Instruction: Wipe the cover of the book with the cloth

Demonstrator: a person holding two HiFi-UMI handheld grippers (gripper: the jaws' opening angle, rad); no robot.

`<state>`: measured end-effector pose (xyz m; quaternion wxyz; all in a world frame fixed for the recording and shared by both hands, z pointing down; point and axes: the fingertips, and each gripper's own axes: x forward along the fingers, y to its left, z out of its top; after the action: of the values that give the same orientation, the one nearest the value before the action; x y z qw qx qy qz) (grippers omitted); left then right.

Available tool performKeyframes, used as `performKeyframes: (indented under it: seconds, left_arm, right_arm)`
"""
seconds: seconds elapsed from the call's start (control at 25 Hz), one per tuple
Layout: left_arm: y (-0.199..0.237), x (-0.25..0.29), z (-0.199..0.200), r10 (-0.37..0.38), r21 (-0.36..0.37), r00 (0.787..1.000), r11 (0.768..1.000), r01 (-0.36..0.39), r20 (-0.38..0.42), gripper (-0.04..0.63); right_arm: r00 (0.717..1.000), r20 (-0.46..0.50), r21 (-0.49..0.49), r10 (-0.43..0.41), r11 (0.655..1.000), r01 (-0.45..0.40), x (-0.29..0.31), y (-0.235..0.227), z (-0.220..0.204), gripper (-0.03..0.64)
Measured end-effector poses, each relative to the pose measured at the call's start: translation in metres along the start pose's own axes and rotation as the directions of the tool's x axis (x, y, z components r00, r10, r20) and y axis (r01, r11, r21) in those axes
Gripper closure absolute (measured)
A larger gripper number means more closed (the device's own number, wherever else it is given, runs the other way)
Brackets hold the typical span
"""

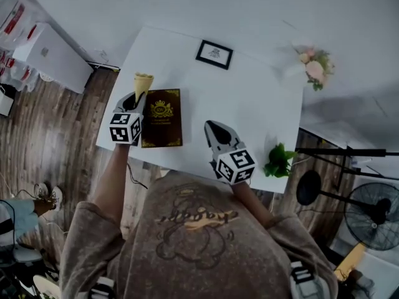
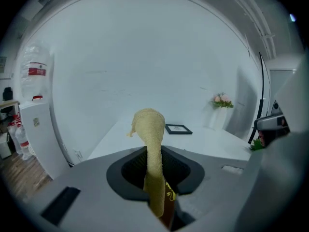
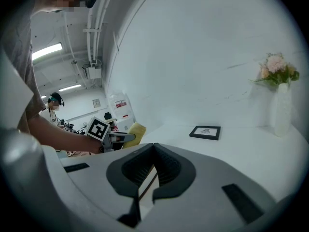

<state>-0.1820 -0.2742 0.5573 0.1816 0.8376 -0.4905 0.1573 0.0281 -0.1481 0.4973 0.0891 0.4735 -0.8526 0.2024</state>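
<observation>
Head view: cloth [image 1: 143, 80] in left claw [image 1: 138, 96]

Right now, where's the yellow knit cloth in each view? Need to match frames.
Head view: yellow knit cloth upper left, sticking out of the left gripper, by the dark gold-crested book.
Left gripper view: cloth at centre, pinched upright between the jaws.
Right gripper view: cloth left of centre, small.
Shared landmark: black picture frame.

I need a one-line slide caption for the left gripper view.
Left gripper shut on a yellow knitted cloth, dark brown gold-printed book just visible beneath its jaws.
</observation>
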Motion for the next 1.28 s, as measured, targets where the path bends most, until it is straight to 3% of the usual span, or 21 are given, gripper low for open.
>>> performKeyframes:
  seconds: [0.4, 1.28]
  left_arm:
    - [0.003, 0.024, -0.035, -0.038, 0.025, 0.992, 0.999, 0.042, -0.116, 0.534]
    - [-0.044, -0.029, -0.075, -0.127, 0.113, 0.965, 0.981, 0.155, -0.228, 0.534]
  right_arm:
    - [1.0, -0.005, 0.016, -0.028, 0.999, 0.029, -0.006, -0.01, -0.006, 0.624]
    - [0.996, -0.025, 0.005, 0.088, 0.996, -0.088, 0.016, 0.019, -0.013, 0.624]
